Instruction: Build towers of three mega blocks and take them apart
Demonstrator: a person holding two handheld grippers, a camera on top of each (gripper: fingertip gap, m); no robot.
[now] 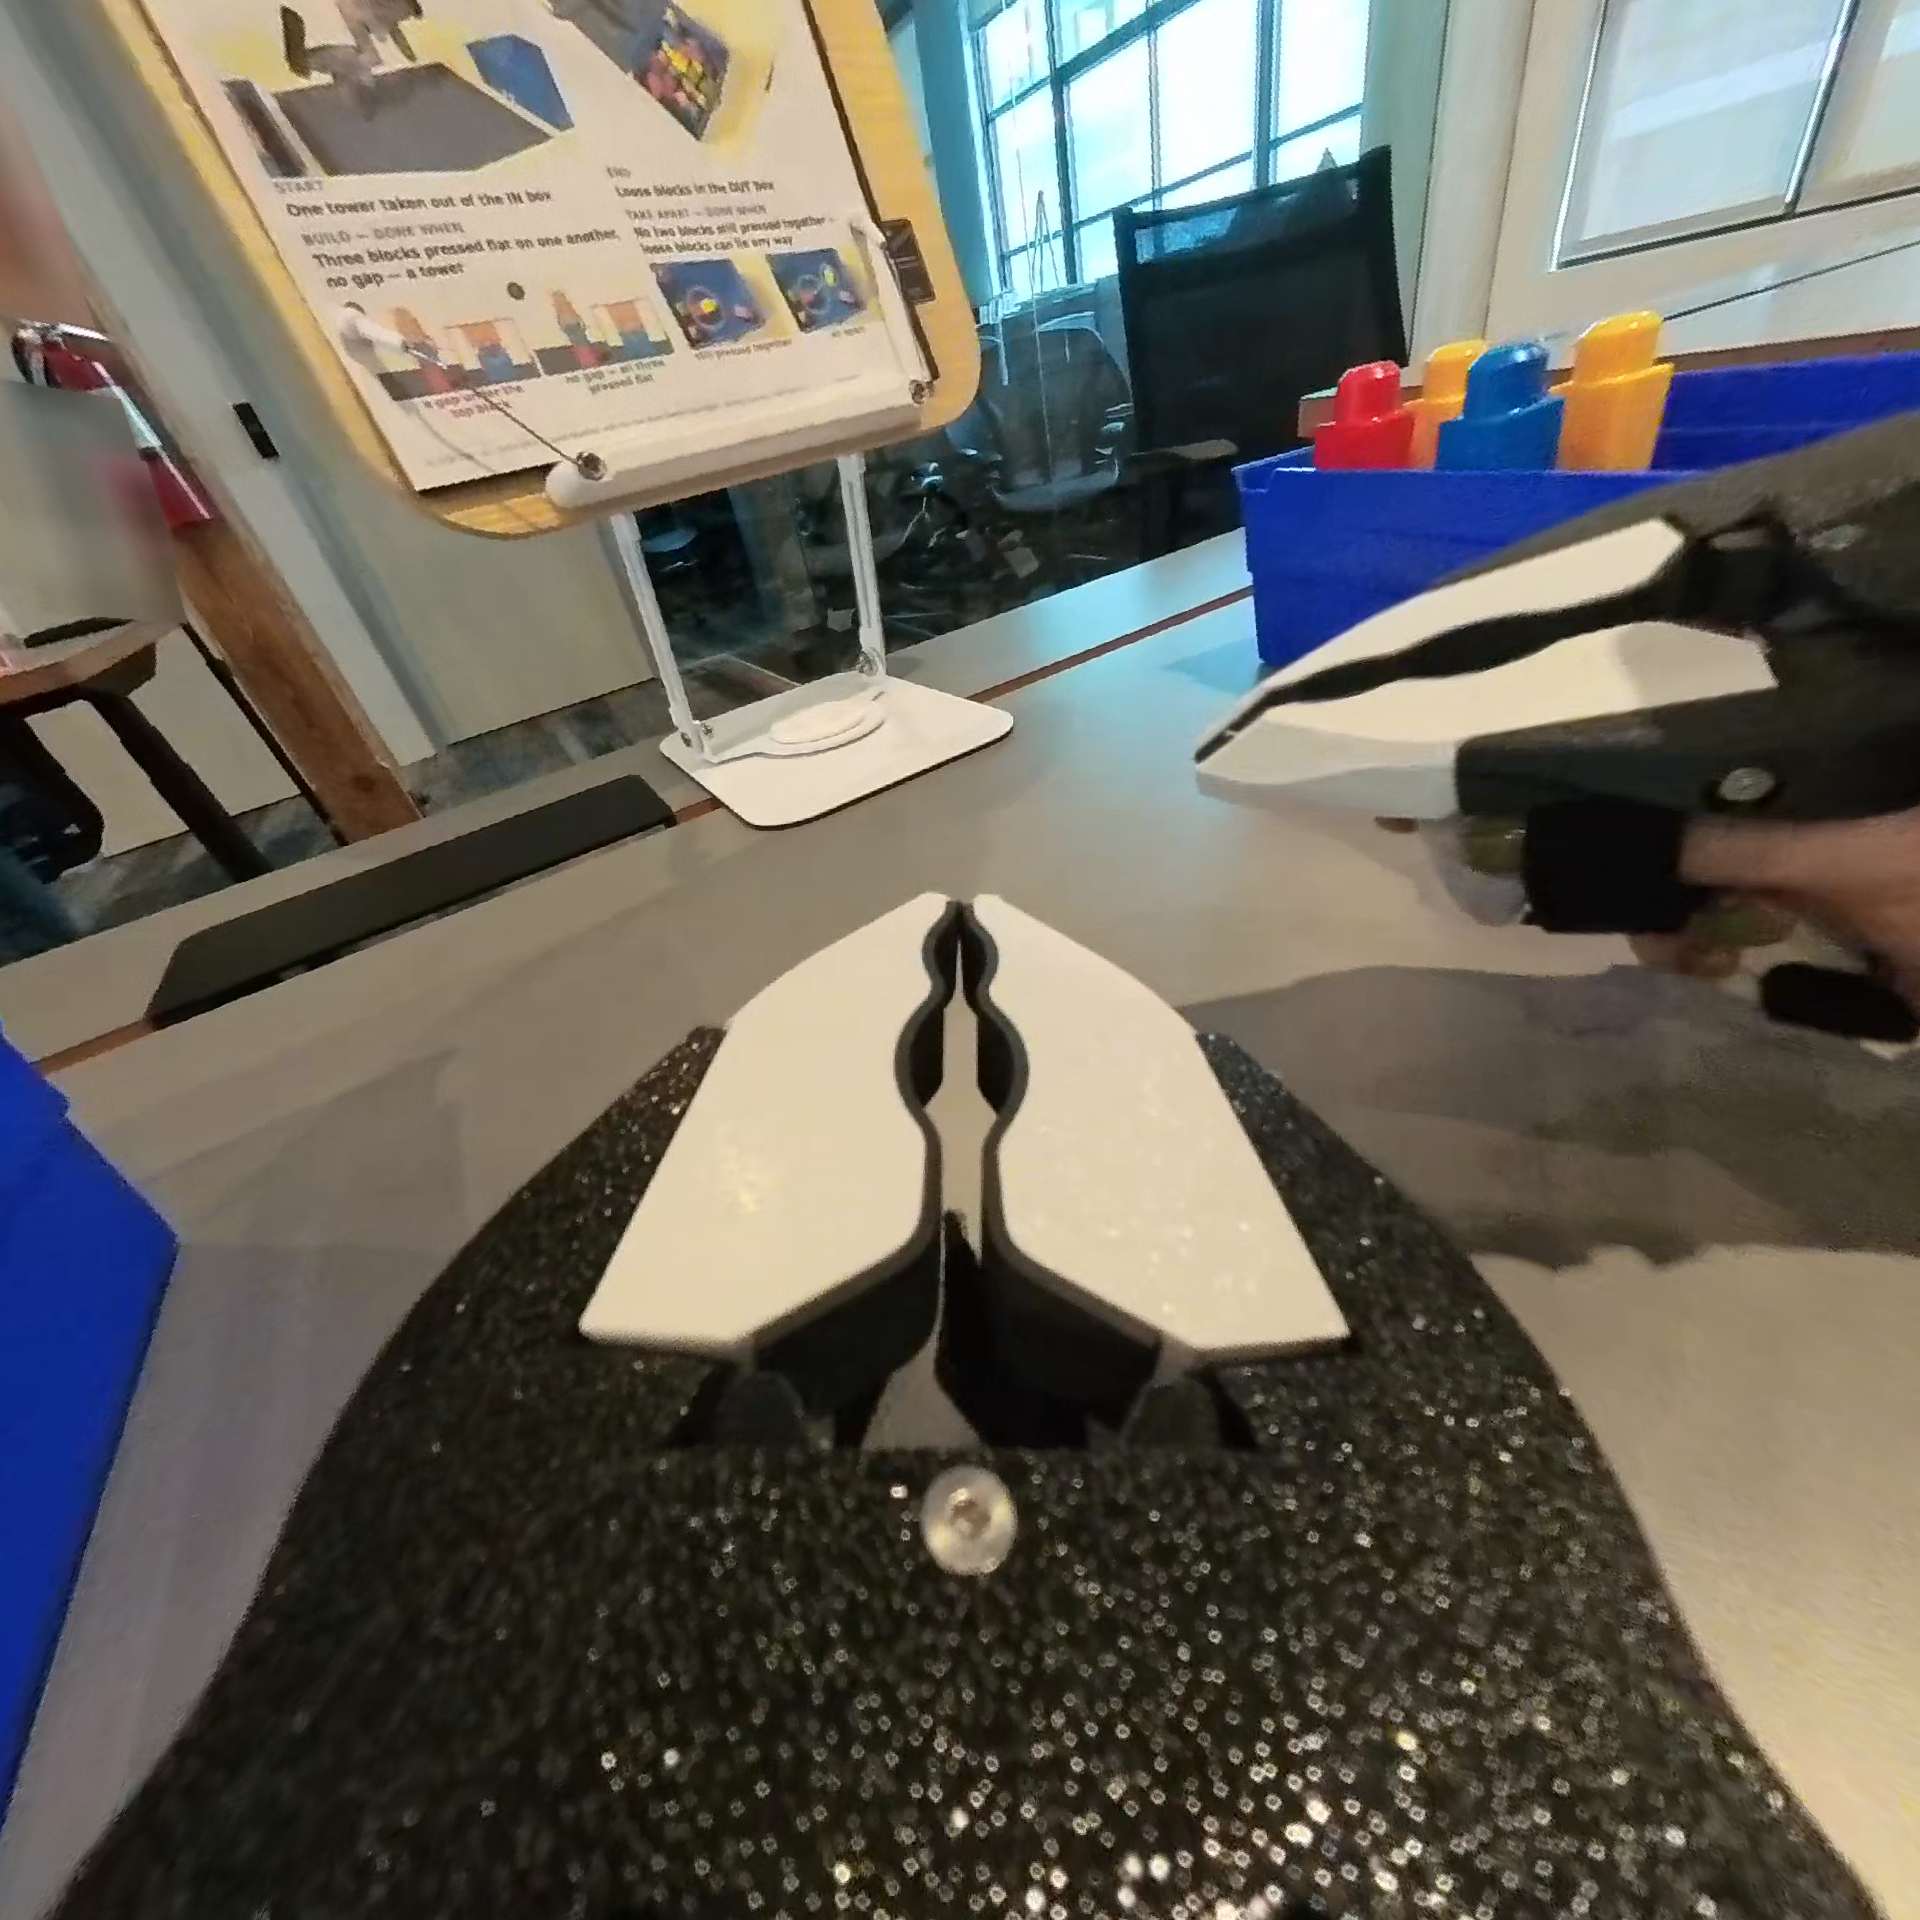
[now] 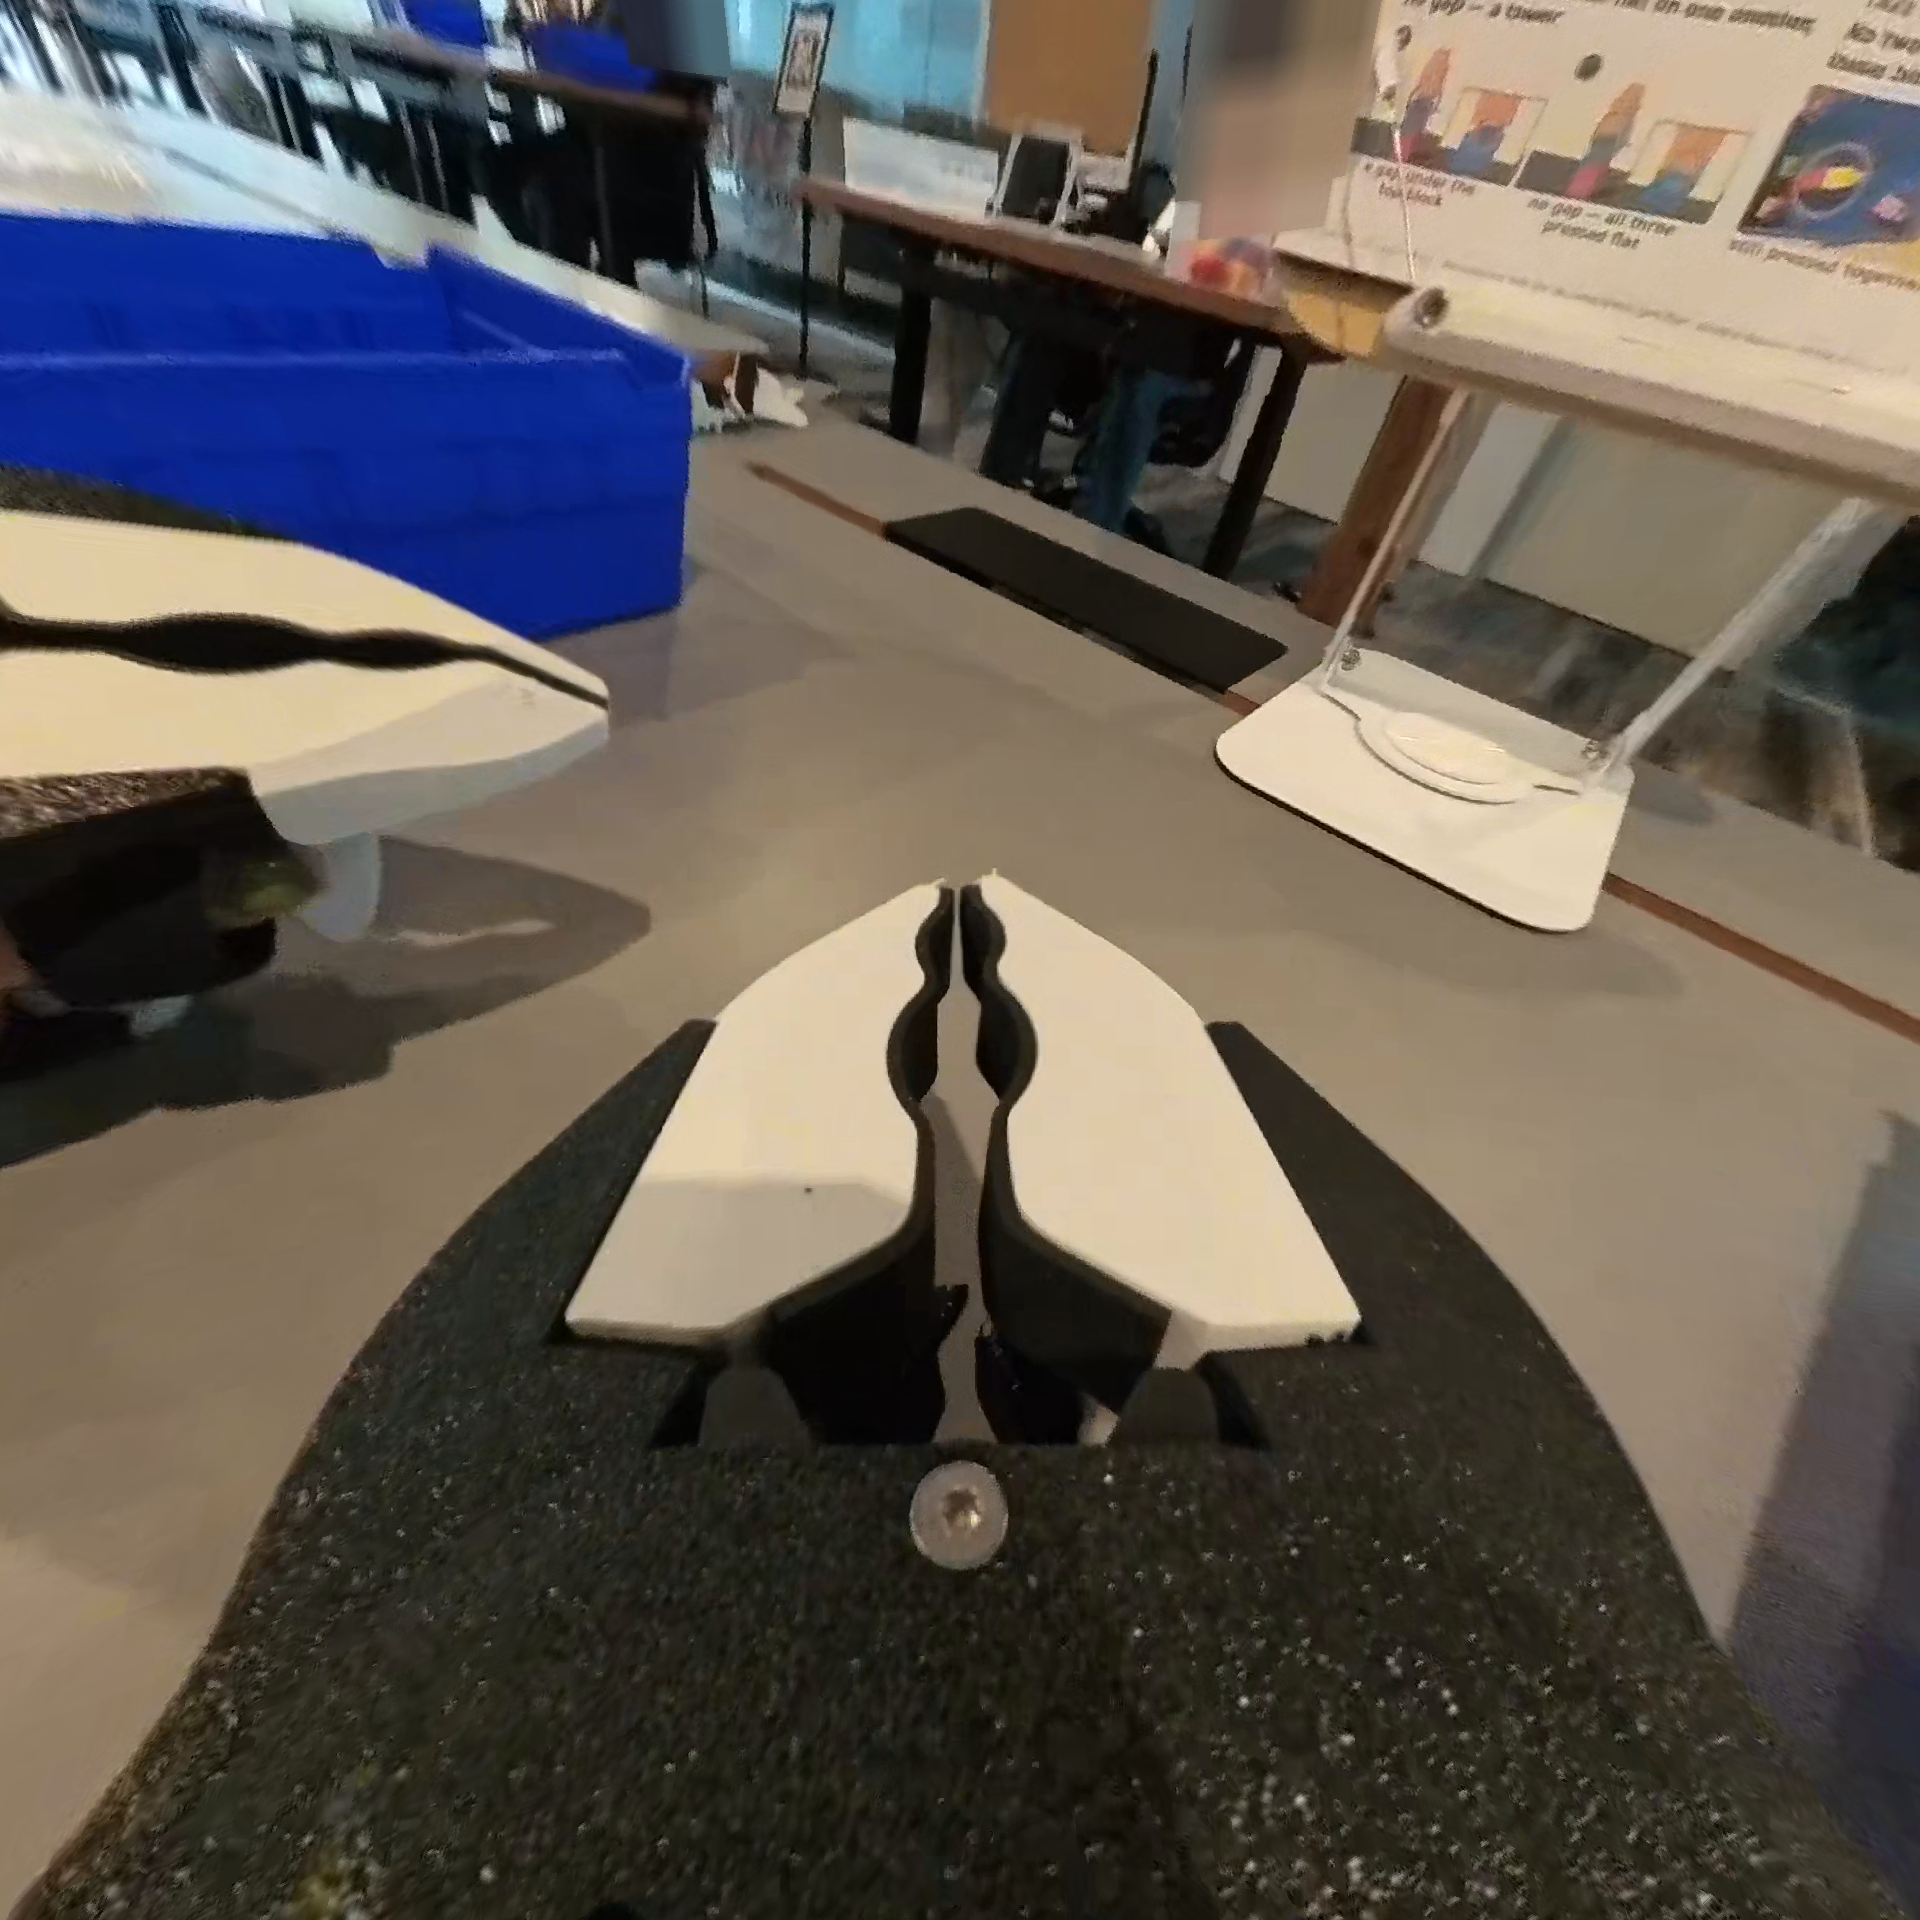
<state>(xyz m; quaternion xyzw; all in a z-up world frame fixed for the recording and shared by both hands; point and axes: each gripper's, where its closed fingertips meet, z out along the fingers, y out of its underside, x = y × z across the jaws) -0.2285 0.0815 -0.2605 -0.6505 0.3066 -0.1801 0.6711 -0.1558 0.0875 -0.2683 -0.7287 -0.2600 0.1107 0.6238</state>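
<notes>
My left gripper (image 1: 959, 906) is shut and empty above the grey table (image 1: 1039, 831). My right gripper (image 2: 956, 889) is shut and empty too. It also shows in the left wrist view (image 1: 1210, 750), held by a hand at the right. The left gripper shows in the right wrist view (image 2: 592, 694) at the left edge. Several mega blocks (image 1: 1496, 400), red, yellow and blue, stand upright in a blue bin (image 1: 1455, 551) at the back right, beyond the right gripper. No block lies on the table between the grippers.
A second blue bin (image 2: 343, 447) stands at the left, its edge showing in the left wrist view (image 1: 62, 1299). A white stand (image 1: 842, 743) holding an instruction sheet (image 1: 582, 229) sits at the table's far edge. A black mat (image 1: 416, 894) lies near it. Some 8 cm of space lies between my two pairs of fingers.
</notes>
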